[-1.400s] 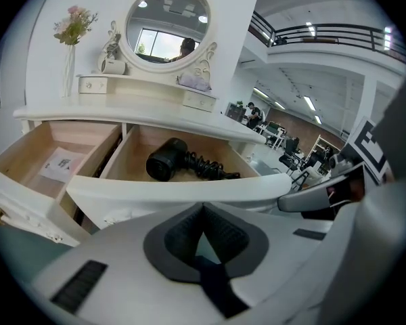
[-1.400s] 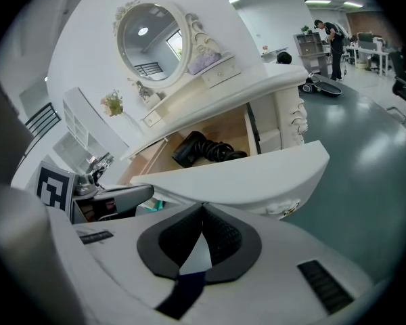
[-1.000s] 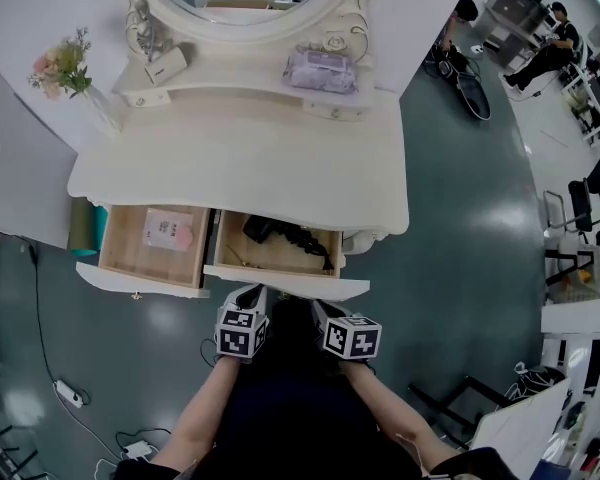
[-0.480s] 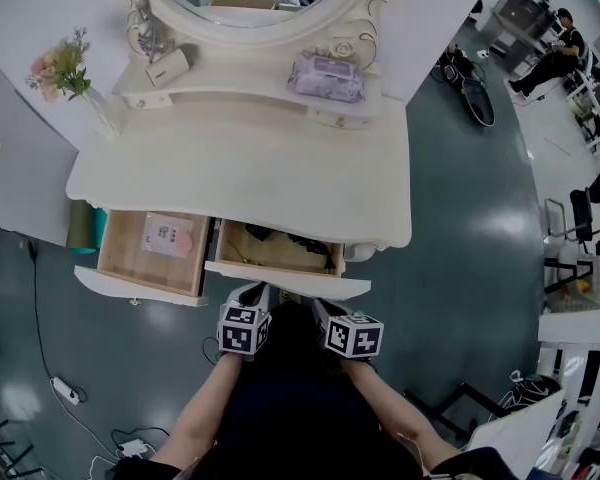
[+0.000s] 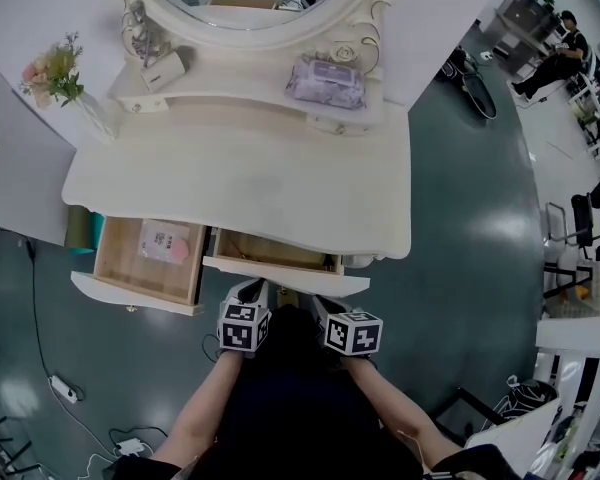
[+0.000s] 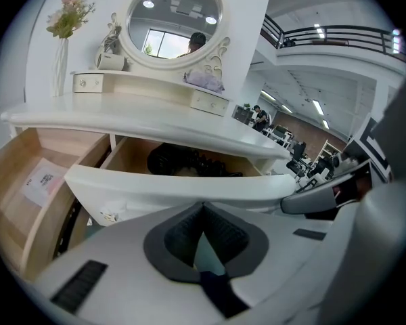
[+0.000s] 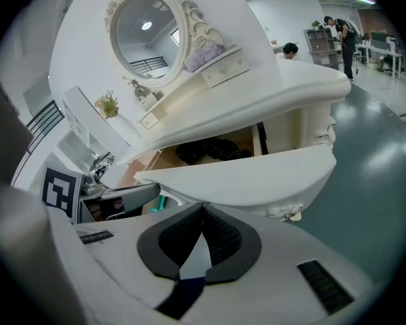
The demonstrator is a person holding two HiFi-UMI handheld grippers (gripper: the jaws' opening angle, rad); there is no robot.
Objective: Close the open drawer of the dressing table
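We face the white dressing table (image 5: 240,183). Its left drawer (image 5: 130,293) stands wide open, and the middle drawer (image 5: 285,276) beside it is partly out. Our left gripper (image 5: 250,290) and right gripper (image 5: 316,304), both clenched and empty, meet the middle drawer's front. Something black (image 6: 183,161) lies inside that drawer.

Left drawer (image 5: 121,256) beside right drawer (image 5: 290,279), under tabletop (image 5: 245,183).

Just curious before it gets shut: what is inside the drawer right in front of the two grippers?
A black coiled object lies inside the drawer. The tabletop above and the drawer's white front cover most of it, so what it is remains unclear.
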